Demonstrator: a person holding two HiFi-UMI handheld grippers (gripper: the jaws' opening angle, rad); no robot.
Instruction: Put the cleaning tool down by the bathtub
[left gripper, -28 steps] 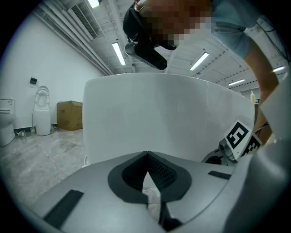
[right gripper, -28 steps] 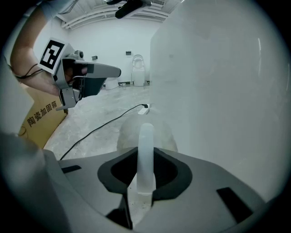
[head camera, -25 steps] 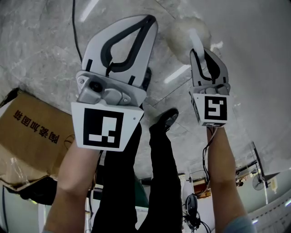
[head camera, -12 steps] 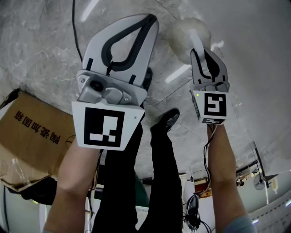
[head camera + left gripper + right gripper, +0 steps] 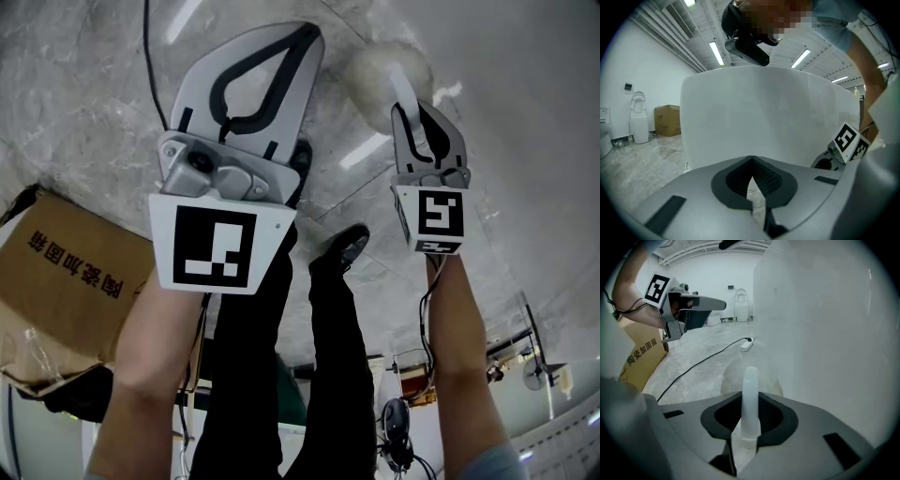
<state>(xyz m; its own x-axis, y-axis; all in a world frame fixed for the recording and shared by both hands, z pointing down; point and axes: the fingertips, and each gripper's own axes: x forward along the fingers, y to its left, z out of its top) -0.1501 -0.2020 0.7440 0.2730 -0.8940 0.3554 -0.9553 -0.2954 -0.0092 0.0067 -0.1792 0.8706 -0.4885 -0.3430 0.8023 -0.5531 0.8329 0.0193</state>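
Floor: grey marbled floor (image 5: 84, 103); cardboard box (image 5: 66, 281) at left.
Right gripper: right gripper (image 5: 750, 401) clamped on cleaning tool (image 5: 751, 380) handle.
Tool position: fluffy head just beside white bathtub (image 5: 825, 333); floor contact unclear.
Left gripper: left gripper (image 5: 751, 159) jaws together, empty.

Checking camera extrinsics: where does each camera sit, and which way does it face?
Head view: on the person's head, looking steeply down at the grey marble floor; shows both forearms, black-trousered legs, left gripper and right gripper.
Left gripper view: on the left gripper, looking along its shut, empty jaws at the white bathtub wall.
Right gripper view: on the right gripper, looking along jaws shut on the translucent white cleaning tool handle, bathtub to the right.
Shared: the brown cardboard box shows in the head and right gripper views; each gripper view shows the other gripper.
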